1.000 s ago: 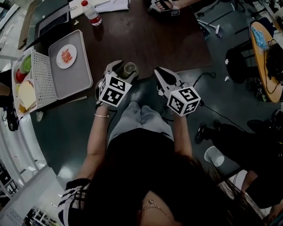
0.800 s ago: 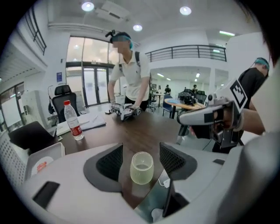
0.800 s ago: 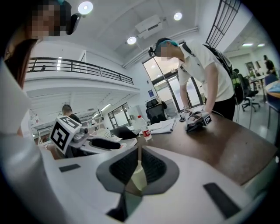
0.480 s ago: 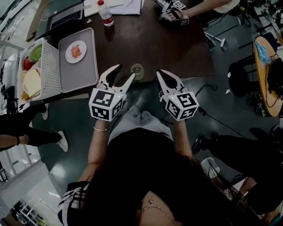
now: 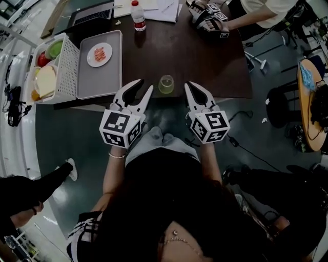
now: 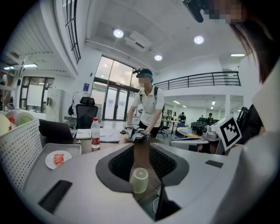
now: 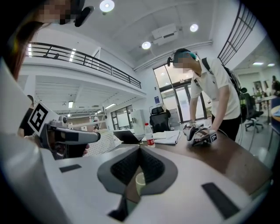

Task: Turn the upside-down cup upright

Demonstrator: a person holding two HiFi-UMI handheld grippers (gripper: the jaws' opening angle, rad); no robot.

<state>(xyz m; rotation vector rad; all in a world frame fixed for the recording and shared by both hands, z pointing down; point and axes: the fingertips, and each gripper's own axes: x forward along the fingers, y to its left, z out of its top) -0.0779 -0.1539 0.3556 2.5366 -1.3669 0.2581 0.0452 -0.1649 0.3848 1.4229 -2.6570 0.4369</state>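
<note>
A pale, see-through cup (image 5: 166, 84) stands alone on the dark table (image 5: 205, 61), close to its front edge. Its mouth seems to face up. The cup also shows past the jaws in the left gripper view (image 6: 140, 180) and in the right gripper view (image 7: 140, 183). My left gripper (image 5: 144, 85) hovers just left of the cup and short of it. It is open, its jaws have just been closing, and nothing is between them. My right gripper (image 5: 190, 85) is shut and empty, just right of the cup.
A grey tray (image 5: 100, 77) with a small plate of food (image 5: 99, 54) lies at the left, beside a white basket (image 5: 64, 71). A bottle (image 5: 138, 16), a laptop (image 5: 92, 14) and papers sit at the far edge. Another person's grippers (image 5: 210, 20) rest across the table.
My left gripper has drawn back from the cup and risen, and its jaws have narrowed. The cup now stands free on the table. The right gripper has lifted a little.
</note>
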